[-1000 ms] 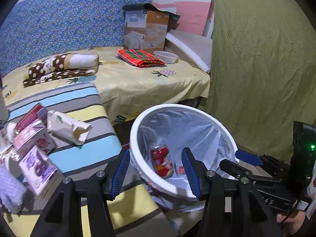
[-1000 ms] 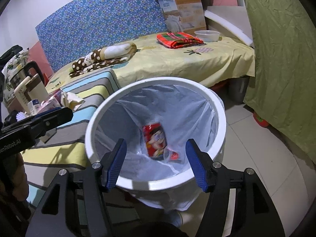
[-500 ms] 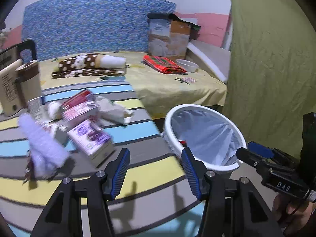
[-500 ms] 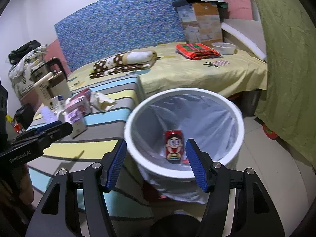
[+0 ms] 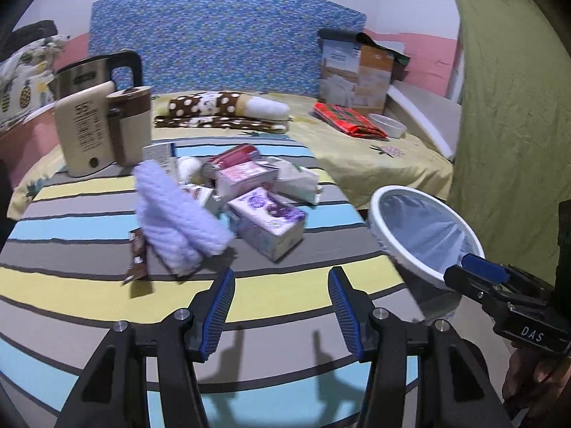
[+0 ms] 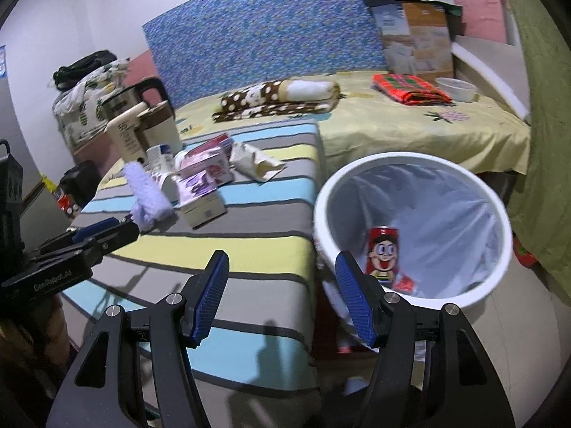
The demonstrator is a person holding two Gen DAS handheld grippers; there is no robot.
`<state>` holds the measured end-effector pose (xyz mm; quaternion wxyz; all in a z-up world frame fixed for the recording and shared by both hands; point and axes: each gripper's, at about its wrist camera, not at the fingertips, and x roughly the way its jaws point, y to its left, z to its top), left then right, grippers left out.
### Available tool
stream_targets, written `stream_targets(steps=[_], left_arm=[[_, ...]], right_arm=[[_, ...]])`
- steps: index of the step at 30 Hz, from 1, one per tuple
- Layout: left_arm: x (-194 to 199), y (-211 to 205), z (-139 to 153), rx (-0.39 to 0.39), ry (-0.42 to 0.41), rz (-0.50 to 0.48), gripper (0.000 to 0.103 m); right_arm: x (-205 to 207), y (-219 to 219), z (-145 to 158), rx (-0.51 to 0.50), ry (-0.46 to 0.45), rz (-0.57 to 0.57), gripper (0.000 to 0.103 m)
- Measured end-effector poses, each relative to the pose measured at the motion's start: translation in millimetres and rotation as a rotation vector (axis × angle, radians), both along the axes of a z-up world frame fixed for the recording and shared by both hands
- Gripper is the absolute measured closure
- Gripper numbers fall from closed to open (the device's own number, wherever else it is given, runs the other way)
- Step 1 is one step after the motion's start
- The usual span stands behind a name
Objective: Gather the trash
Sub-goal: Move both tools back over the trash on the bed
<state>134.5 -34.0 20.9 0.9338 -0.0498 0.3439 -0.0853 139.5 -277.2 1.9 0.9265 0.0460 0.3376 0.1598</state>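
Left wrist cam: looks forward and down along its own fingers, low over the striped bench [image 5: 285, 292], facing the blue headboard [image 5: 228, 53]. Carton pile [image 5: 249, 192] dead ahead, near. White bin [image 5: 392, 249] at right edge.

Right wrist cam: same heading, set further right, straddling the bench edge [image 6: 307, 249] and the bin [image 6: 499, 214], looking into the bin.

Shared: bench, cartons, bin, bed [image 6: 392, 132], headboard. Each view catches the other hand-held gripper at its frame edge.
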Motion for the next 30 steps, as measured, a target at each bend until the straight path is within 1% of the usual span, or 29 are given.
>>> stream_targets(steps=[3,9,13,19,23,27,30], left_arm=[[1,11,-2,0.006,-0.001,0.031,0.049],[5,31,-7,0.013,0.005,0.085,0.049],[10,45,-8,0.017,0.007,0.120,0.049],[23,65,-10,0.019,0.012,0.147,0.049],[32,76,-13,0.000,0.016,0.167,0.049],[38,85,-14,-0.022,0.009,0.187,0.049],[44,90,-14,-0.033,0.008,0.194,0.044]], right_arm=[[0,10,-2,0.001,0.012,0.036,0.039],[6,33,-5,-0.028,0.034,0.113,0.039],[12,42,-7,-0.045,0.049,0.136,0.039],[25,56,-4,-0.061,0.040,0.151,0.039],[34,68,-7,-0.076,0.046,0.174,0.039],[40,76,-7,-0.092,0.033,0.194,0.039],[47,79,-9,-0.094,0.036,0.203,0.039]])
